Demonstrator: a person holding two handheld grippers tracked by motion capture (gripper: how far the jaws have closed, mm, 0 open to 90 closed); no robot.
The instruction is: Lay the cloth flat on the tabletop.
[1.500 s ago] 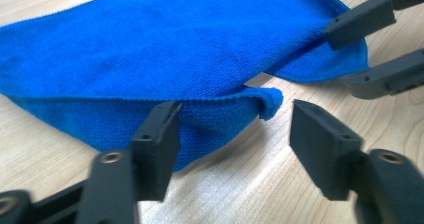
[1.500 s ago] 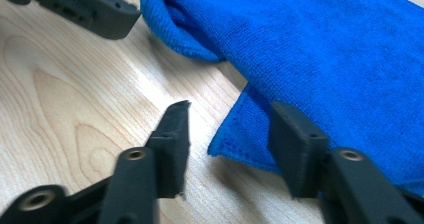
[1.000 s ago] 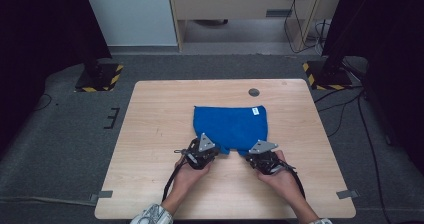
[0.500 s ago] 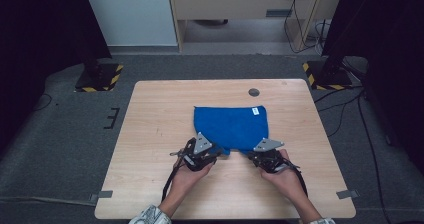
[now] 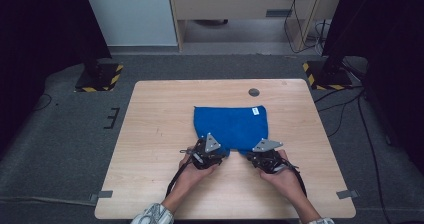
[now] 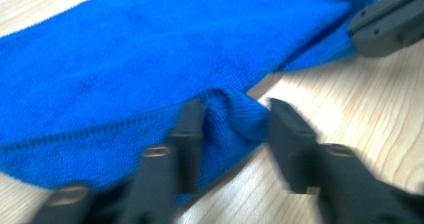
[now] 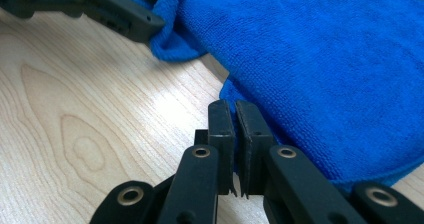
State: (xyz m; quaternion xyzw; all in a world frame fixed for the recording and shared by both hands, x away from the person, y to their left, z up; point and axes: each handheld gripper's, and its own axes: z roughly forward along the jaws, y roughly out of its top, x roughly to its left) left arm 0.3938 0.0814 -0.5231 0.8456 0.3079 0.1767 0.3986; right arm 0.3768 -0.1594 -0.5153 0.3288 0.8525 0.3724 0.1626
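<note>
My left claw point(image 6: 232, 121) sits at the near left corner of the blue cloth point(image 5: 231, 126), its jaws apart with a bunched fold of the cloth's edge standing up between them. The fold touches the inner face of the left jaw and reaches nearly to the right one; the picture is blurred there, so I cannot tell if both jaws press on it. In the high view this claw point(image 5: 215, 151) lies under my left hand point(image 5: 192, 171), at the cloth's near edge.

My right claw point(image 7: 234, 115) has its jaws pressed together, with only a thin slit between them. Their tips meet the near right edge of the cloth, and the blue hem runs down behind the right jaw. I cannot tell for sure whether any cloth is caught in the slit. From above, this claw point(image 5: 252, 155) is held by my right hand point(image 5: 282, 176), just beside the cloth's near right corner.

The cloth lies flat on the wooden desk point(image 5: 155, 134), a little right of the middle, with a small white tag point(image 5: 255, 111) at its far right corner. Its near edge dips in between my two claws, baring a patch of wood there. A small dark round spot point(image 5: 254, 92) marks the desk beyond the cloth, well apart from it. In the right gripper view my left claw point(image 7: 150, 19) shows far off, with the raised fold at its tip.
</note>
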